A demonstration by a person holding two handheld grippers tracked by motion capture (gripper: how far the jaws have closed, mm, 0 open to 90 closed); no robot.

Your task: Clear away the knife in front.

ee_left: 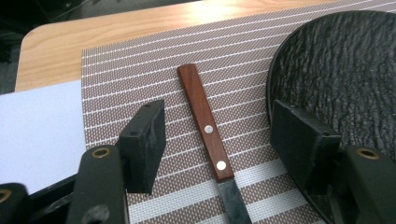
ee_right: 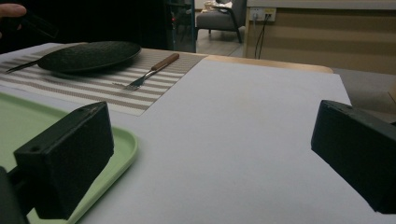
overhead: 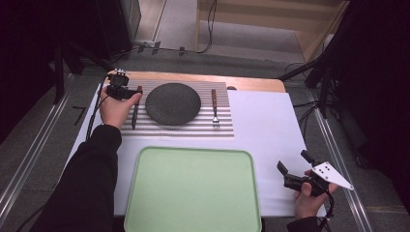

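High view shows the surface point(overhead: 270, 121) covered by a white sheet, with a strip of bare wood at its far edge; no brand, label or writing can be read on anything. Nearest the person lies the pale green tray point(overhead: 193, 188), with nothing in it. Beyond it lies the striped placemat point(overhead: 193, 128), which carries the dark round plate point(overhead: 173, 103), also bare of food. To the right of the plate lies a fork point(overhead: 214, 107) with a brown handle, apart from the plate. To the left of the plate lies the knife point(overhead: 136, 108), its wooden handle pointing away from the person. The left gripper point(ee_left: 217, 135) hovers over that handle with its jaws spread to either side of it, the pads clear of the wood. The right gripper point(overhead: 296, 168) rests at the near right corner of the surface, jaws wide apart over bare white sheet, holding nothing.
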